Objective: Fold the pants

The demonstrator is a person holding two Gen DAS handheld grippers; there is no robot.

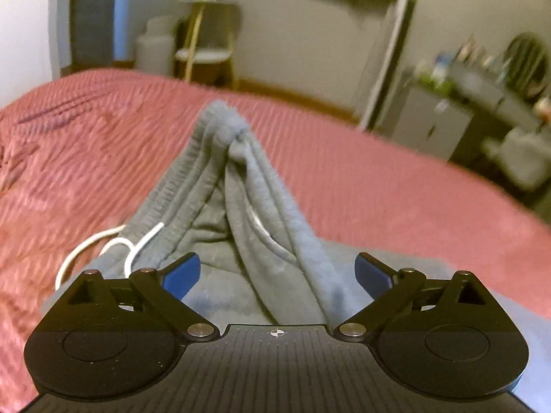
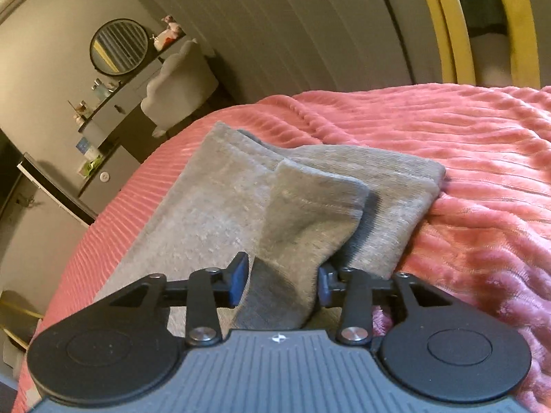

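Grey sweatpants (image 1: 248, 206) lie on a pink ribbed bedspread (image 1: 378, 179). In the left wrist view the waistband stands bunched into a peak, with a white drawstring (image 1: 103, 244) looping off to the left. My left gripper (image 1: 277, 272) is wide open around the foot of that peak, and its blue pads are clear of the cloth. In the right wrist view the pants (image 2: 220, 199) lie folded, with the leg ends (image 2: 396, 179) stacked at the far side. My right gripper (image 2: 280, 282) stands partly open with a loose fold of grey cloth between its jaws.
The bedspread (image 2: 465, 172) runs on to the right, and the bed's edge falls away on the left. Beyond the bed are a side table with a vase (image 1: 206, 27), a cluttered dresser (image 1: 465, 103), a round mirror (image 2: 118, 46), a grey chair (image 2: 179, 82) and a yellow frame (image 2: 447, 24).
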